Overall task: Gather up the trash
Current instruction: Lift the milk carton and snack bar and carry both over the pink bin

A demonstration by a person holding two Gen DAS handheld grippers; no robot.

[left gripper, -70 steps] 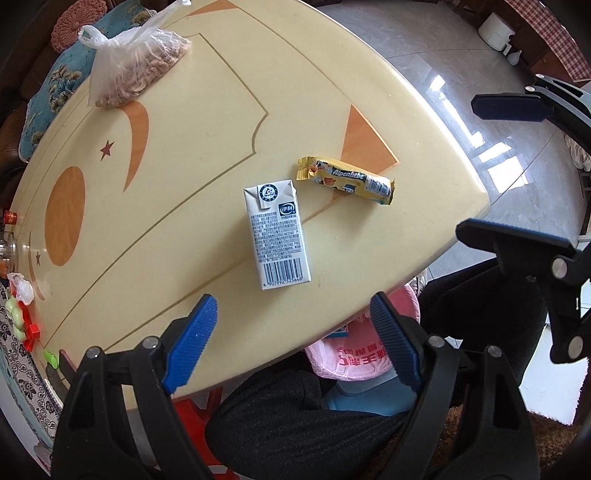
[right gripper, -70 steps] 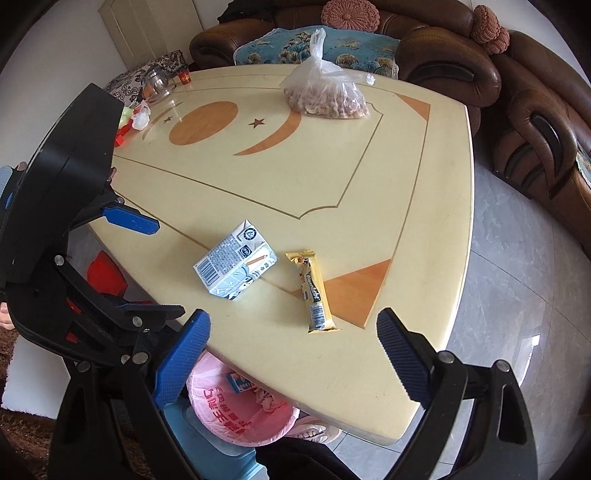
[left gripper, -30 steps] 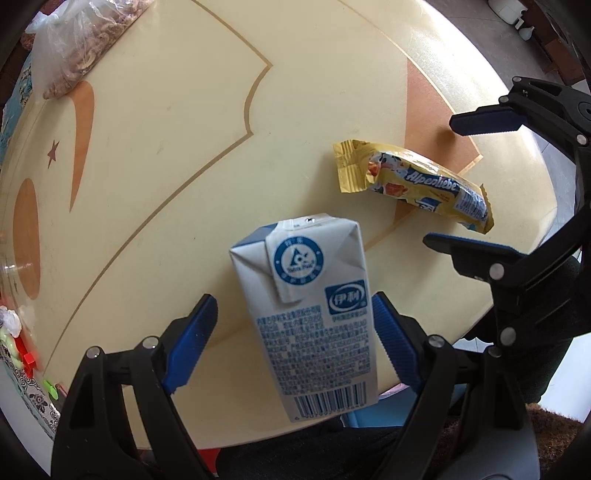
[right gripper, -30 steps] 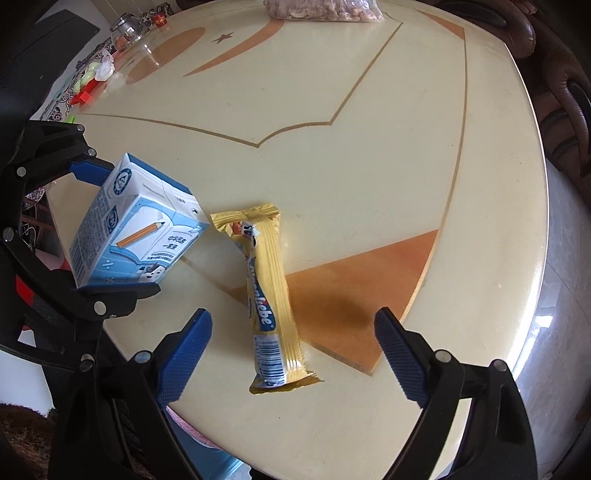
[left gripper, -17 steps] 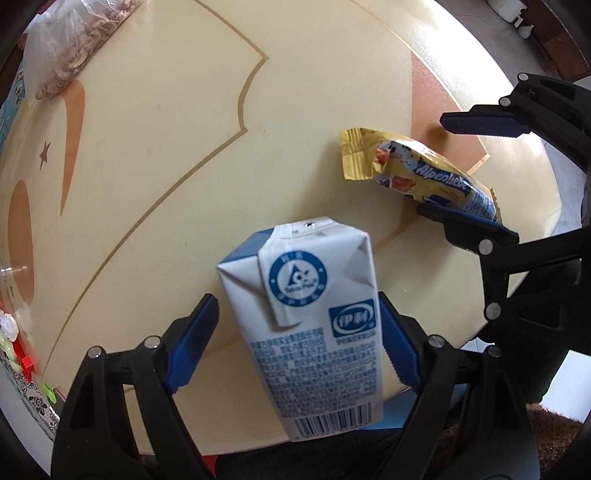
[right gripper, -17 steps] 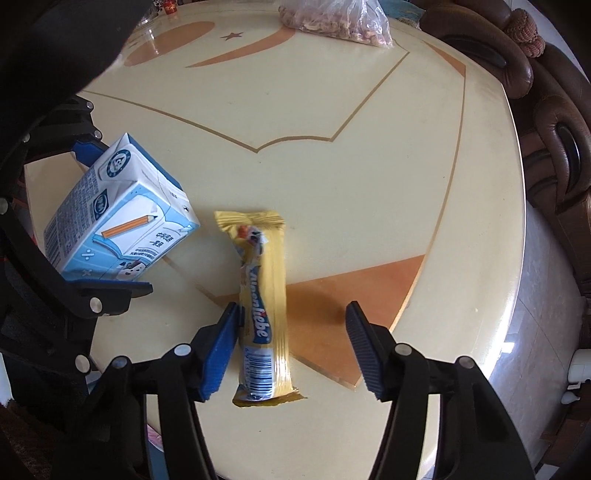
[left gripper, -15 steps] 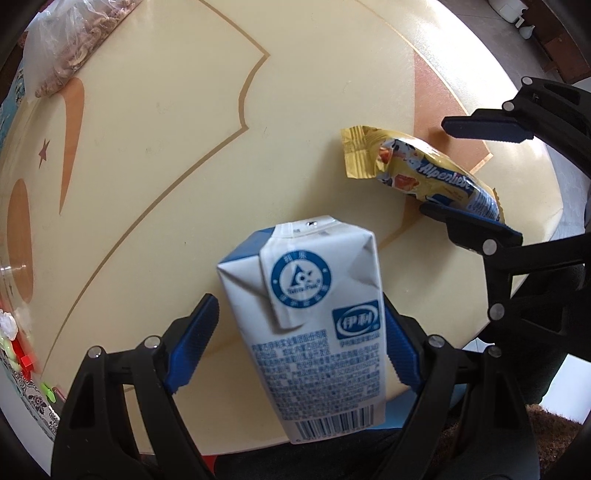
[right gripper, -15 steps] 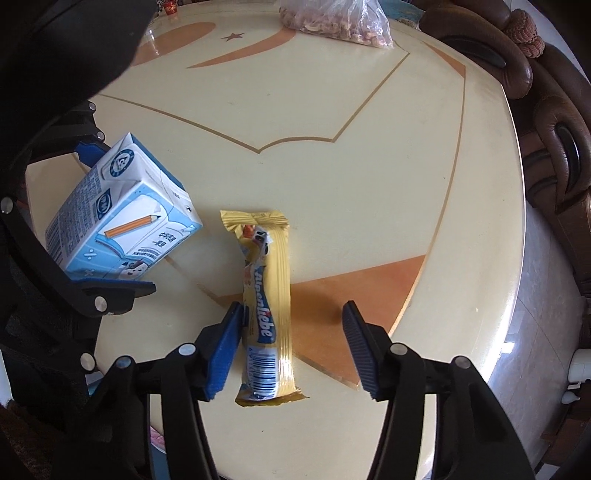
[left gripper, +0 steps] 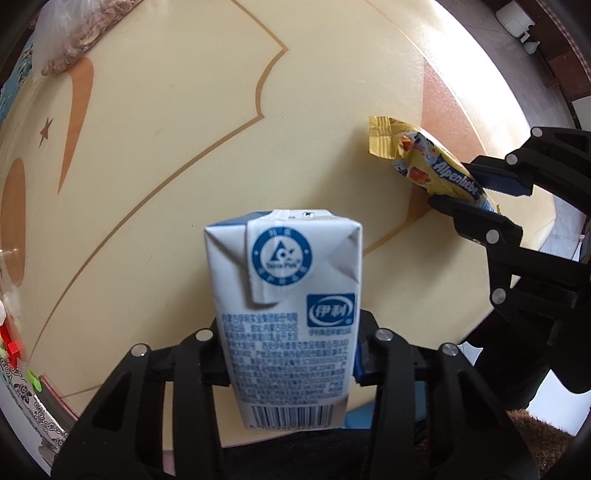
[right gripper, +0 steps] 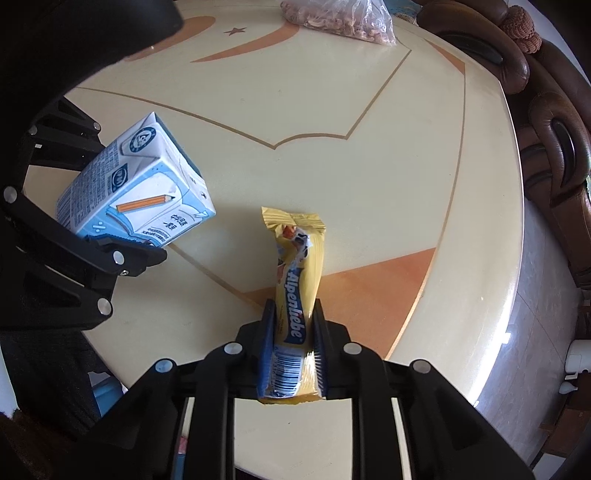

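Cream table [right gripper: 369, 110] with orange inlay, brown sofa [right gripper: 554, 147] behind, bag of nuts [right gripper: 340, 18] at far edge of table. Two trash items near table's front edge, both gripped.

Left gripper [left gripper: 291, 362]: jaws just closed, now clamped on lower half of milk carton [left gripper: 284, 295]; carton's top end pointing away from gripper, looks clear of table. Right gripper [right gripper: 291, 347]: jaws just closed, pinching candy wrapper [right gripper: 295, 288] near barcode end; gold crimped end of wrapper toward table centre, tip drooping, maybe touching table, hard to tell.

Step in hand, likely: lifting both pieces off table toward a bin. No bin visible in either view now.

To do well:
- Keep squeeze on carton steady, not harder; thin card crushes, leftover liquid could squirt from straw hole.
- Grip on wrapper is near one end, foil slippery; avoid fast swings, or free end flaps and slides out.
- Raise both straight up off table before moving sideways, so wrapper tip does not drag.
- Keep grippers apart; carton sits just beside wrapper, collision risk.
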